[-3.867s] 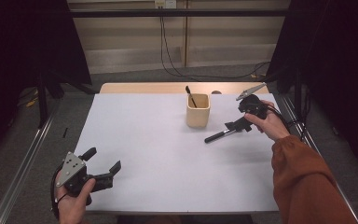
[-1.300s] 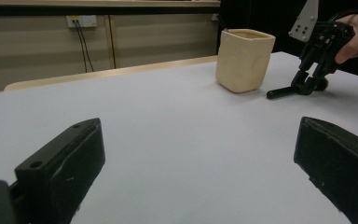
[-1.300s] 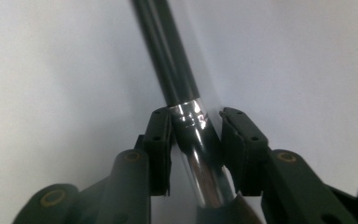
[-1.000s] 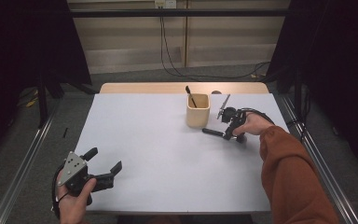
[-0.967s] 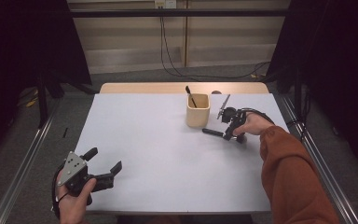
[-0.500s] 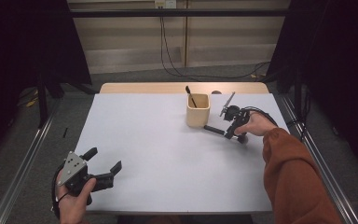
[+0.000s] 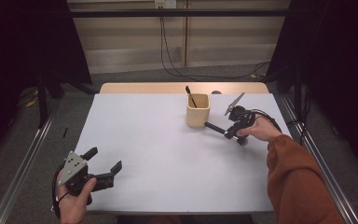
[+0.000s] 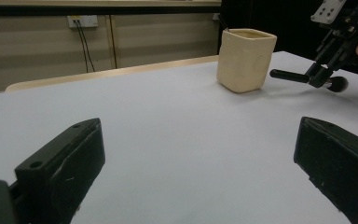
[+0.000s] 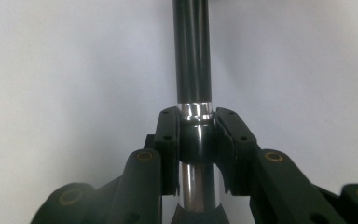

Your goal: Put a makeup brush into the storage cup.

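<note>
White sheet covers the table (image 7: 168,154); bare wood shows along its far edge, and a dim room with wall cables lies behind.

Right gripper (image 7: 233,132): jaws closed on the black-handled makeup brush with a silver ferrule (image 7: 220,129). In the right gripper view the pads (image 9: 168,149) clamp at the ferrule (image 9: 195,112), with the handle running straight out ahead. From the left gripper view the brush (image 8: 291,75) hangs roughly level, low above the sheet, bristle head on the side away from the cup.

Step in hand, as judged: loading the brush into the cream square ceramic cup (image 7: 198,110), which stands just to the left of the handle tip.

- Lift first, so the handle tip clears the cup's rim.
- Tilt the handle downward before lowering; the grip sits near the head, so the long handle will swing widely with any wrist turn.
- Don't nudge the cup wall; the cup looks light enough to slide or tip.
- Release only once the handle is well inside.

In the way: a thin dark stick (image 7: 190,96) already leans in the cup's far-left corner. Aim for the near-right side.

Left gripper (image 7: 106,166): jaws wide apart, holding nothing, parked at the near-left corner, well apart from the cup.
</note>
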Motion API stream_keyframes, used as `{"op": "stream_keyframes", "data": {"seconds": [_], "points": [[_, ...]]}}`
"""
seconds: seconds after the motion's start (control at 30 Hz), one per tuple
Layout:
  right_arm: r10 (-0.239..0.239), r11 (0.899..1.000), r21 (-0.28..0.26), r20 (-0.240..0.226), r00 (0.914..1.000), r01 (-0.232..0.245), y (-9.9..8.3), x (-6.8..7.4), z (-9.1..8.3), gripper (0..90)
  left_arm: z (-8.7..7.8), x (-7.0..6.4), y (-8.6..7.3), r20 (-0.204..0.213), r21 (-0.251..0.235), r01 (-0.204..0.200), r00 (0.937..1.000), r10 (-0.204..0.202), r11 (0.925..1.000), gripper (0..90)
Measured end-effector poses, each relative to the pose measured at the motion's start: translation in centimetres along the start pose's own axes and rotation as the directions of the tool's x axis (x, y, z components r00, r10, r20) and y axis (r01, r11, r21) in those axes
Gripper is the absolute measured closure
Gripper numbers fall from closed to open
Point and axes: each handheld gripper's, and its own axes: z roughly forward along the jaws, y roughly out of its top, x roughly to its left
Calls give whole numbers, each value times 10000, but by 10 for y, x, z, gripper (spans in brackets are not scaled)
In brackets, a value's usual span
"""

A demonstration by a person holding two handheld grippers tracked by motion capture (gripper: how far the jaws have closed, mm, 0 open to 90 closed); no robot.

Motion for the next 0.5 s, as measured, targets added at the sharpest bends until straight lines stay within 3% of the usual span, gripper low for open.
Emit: {"op": "stream_keyframes", "data": {"seconds": [0.27,0.5], "points": [[601,9927,-1057,208,9980,-576,-10,3,-10,724,0,0,0,-38,8,-8,10000,8,10000,19],[1123,9743,-1980,132,9936,-1075,-18,8,-17,723,0,1,0,-118,3,20,9999,-20,10000,21]]}}
